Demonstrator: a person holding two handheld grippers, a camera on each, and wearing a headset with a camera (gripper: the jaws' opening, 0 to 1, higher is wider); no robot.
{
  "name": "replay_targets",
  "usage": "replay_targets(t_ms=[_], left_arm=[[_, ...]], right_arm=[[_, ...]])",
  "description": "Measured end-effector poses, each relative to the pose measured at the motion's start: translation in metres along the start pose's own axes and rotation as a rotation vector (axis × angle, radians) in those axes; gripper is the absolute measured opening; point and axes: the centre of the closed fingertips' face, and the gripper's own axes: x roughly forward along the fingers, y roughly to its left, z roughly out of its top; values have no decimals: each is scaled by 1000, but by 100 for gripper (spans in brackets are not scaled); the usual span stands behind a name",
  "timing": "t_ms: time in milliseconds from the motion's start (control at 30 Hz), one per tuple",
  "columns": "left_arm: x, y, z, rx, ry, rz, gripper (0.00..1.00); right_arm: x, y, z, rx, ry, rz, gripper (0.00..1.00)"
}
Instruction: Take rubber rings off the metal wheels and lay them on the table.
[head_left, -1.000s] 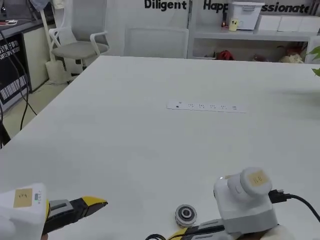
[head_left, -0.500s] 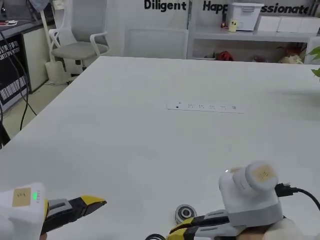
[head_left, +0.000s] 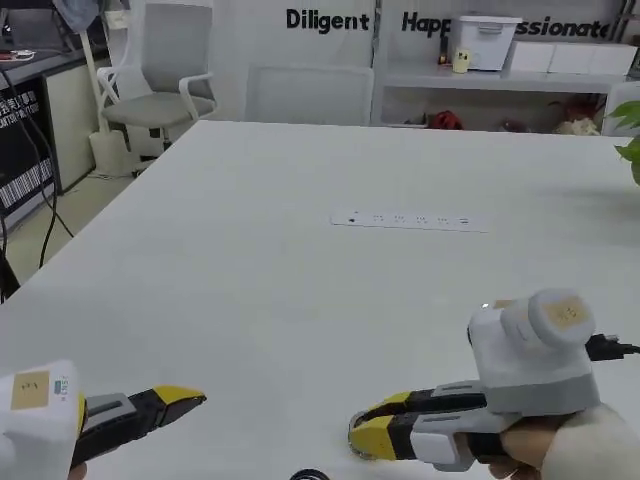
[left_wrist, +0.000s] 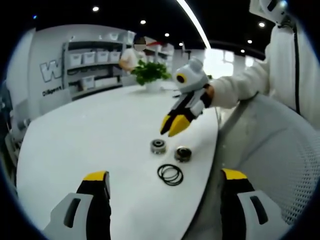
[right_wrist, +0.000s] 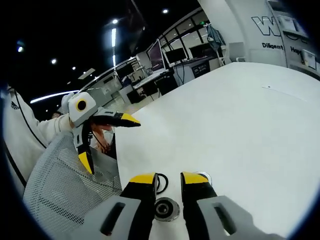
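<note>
Across the middle of the white table lies a white power strip, well apart from the work, and an office chair stands beyond the far corner. Near the front edge two metal wheels lie flat side by side, bores facing up (round, so no long axis). Loose black rubber rings lie flat just beside them. In the head view the right gripper covers the wheels. Its jaws stand a little apart above one wheel, holding nothing. The left gripper is spread wide and empty, pointing toward the rings.
</note>
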Motion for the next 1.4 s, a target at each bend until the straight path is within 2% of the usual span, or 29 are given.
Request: replay_targets(t_ms=[333,567,667,733,867,967,1167,1333,1400], left_arm=[[-9,0,4,-6,-24,26,94],[-15,1,6,-5,-31,40,96],[-17,1,7,-6,-34,46,96],[-18,1,8,-5,-34,50,96],[-18,0,12,-7,-45,51,96],[-17,-1,14,-3,-48,52,96],[-18,-5,17,-2,-51,54,98],[-20,-4,17,1,-49,58,100],[-22,-3,17,3,-48,65,100]], right_arm=[[-27,18,17,-95,-12,35,36],[-46,23,14,-166,2,19,47],[-55,25,17,-176,-16,14,47],[-62,26,20,-180,-25,17,51],[-76,27,27,-203,-60,-3,57],[-84,29,28,-209,-67,-9,63],[-101,25,15,-235,-60,-43,74],[-116,18,6,-213,-77,-95,80],[-124,14,5,-209,-101,-125,80]])
